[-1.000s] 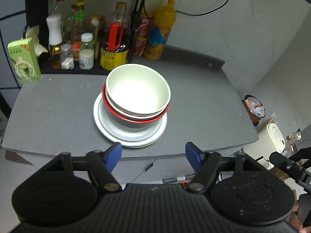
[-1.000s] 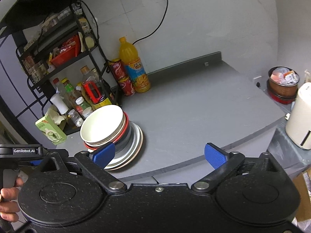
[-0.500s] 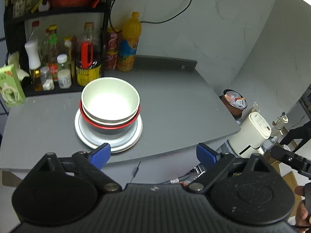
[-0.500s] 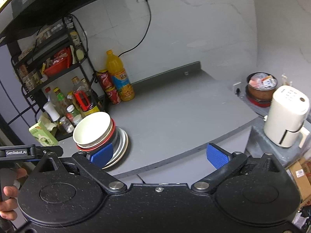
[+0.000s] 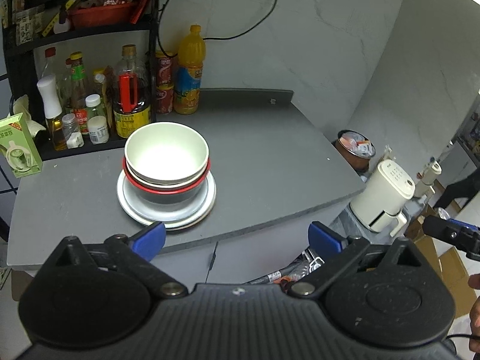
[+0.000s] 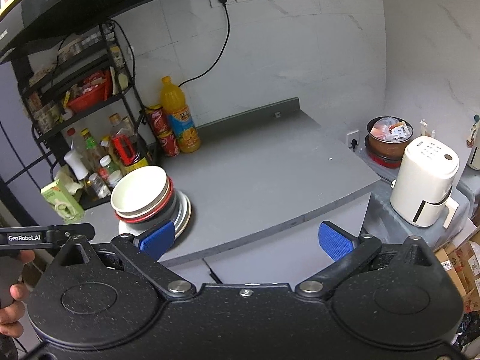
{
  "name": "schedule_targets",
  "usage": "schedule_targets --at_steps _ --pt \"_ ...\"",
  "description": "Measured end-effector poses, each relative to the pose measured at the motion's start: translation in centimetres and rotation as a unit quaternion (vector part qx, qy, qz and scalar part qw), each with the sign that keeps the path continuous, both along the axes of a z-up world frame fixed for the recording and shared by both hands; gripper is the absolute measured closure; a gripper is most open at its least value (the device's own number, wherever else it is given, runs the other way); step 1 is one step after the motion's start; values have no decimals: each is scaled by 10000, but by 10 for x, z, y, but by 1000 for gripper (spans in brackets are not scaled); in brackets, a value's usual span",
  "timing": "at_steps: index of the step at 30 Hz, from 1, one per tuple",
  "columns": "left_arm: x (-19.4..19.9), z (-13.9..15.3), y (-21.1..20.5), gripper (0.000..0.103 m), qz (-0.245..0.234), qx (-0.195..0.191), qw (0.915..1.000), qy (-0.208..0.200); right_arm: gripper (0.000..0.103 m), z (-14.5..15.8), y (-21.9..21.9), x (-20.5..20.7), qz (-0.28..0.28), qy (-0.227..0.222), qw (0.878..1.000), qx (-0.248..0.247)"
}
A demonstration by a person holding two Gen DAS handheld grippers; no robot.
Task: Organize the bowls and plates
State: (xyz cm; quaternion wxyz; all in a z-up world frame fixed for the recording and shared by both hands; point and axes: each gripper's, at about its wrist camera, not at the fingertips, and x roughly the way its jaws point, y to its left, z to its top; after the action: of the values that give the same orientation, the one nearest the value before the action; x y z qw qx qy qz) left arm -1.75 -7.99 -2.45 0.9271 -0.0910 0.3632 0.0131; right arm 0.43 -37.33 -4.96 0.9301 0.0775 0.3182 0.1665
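So, quick rundown:
stack: bowls (image 5: 166, 153) nested on plates (image 5: 168, 207), near the surface's (image 5: 270, 162) front edge, toward its left end, just ahead of the bottles
left hand-held gripper (image 5: 237, 238): nothing in it, jaws just spread wide; stack sits ahead and a bit left, past the left pad
right hand-held gripper (image 6: 246, 238): released too, nothing between the pads; stack is off past its left pad
nearer: left one, I'd say
long axis: none really, the stack's round
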Motion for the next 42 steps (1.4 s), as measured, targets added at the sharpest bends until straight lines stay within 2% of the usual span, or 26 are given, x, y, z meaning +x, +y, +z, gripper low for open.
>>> schedule_targets --at_steps 12,42 --pt "-10 -3 -1 2 13 -45 10000 4 0 2 7 -15 169 -105 9997 -147" --pt "-8 0 2 2 93 26 10000 5 0 6 9 -13 11 -213 9995 -213"
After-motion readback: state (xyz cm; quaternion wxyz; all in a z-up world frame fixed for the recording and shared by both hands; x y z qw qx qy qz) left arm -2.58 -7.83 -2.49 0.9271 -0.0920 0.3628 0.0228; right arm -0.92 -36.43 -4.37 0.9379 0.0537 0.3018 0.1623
